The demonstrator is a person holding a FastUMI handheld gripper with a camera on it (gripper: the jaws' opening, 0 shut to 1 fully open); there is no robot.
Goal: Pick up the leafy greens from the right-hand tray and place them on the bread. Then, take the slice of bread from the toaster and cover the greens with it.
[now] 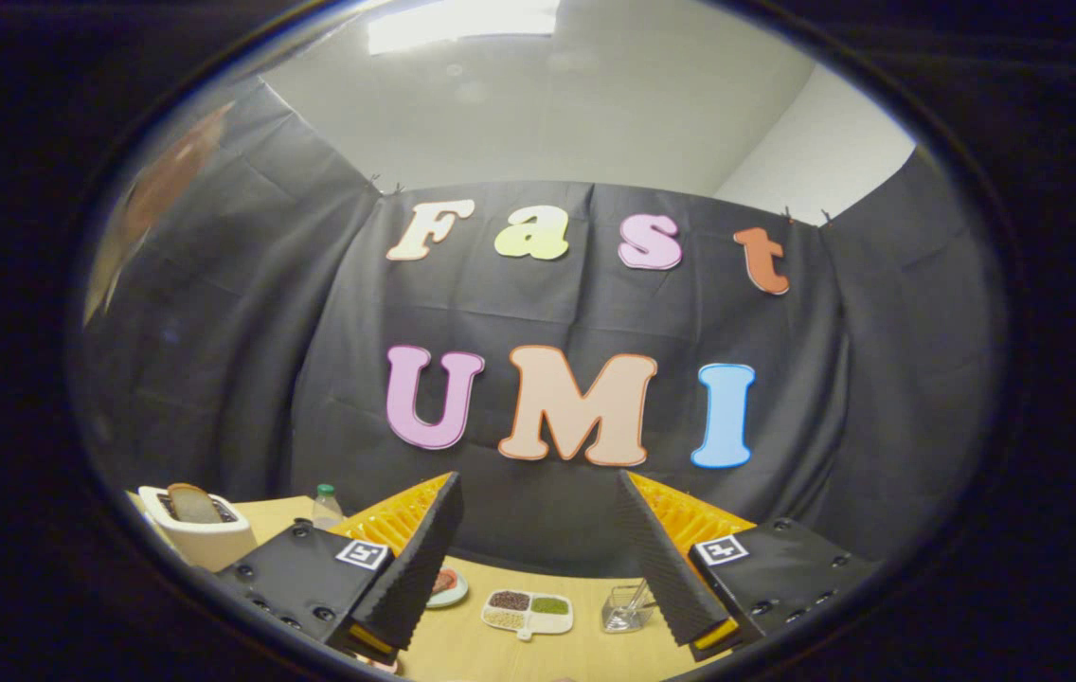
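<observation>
Gripper view: the black cloth wall (547,313) occupies the middle of the frame, with a pale ceiling (538,104) above it. The tan surface (585,644) runs along the bottom of the frame. The gripper (538,559) sits at the bottom centre with its jaws released, spread wide apart and grasping nothing; both fingers are raised above the surface. At the lower left of the frame, left of the left finger, a white toaster (202,530) stands on the surface with a slice of bread (193,503) upright in its slot. A clear bottle (327,507) with a green cap stands just right of the toaster. Between the fingers, lower centre, lies a white divided dish (529,612) holding dark, green and pale contents. A small plate (448,587) lies beside the left finger, partly hidden. A clear container (626,608) stands beside the right finger. The leafy greens cannot be identified.
</observation>
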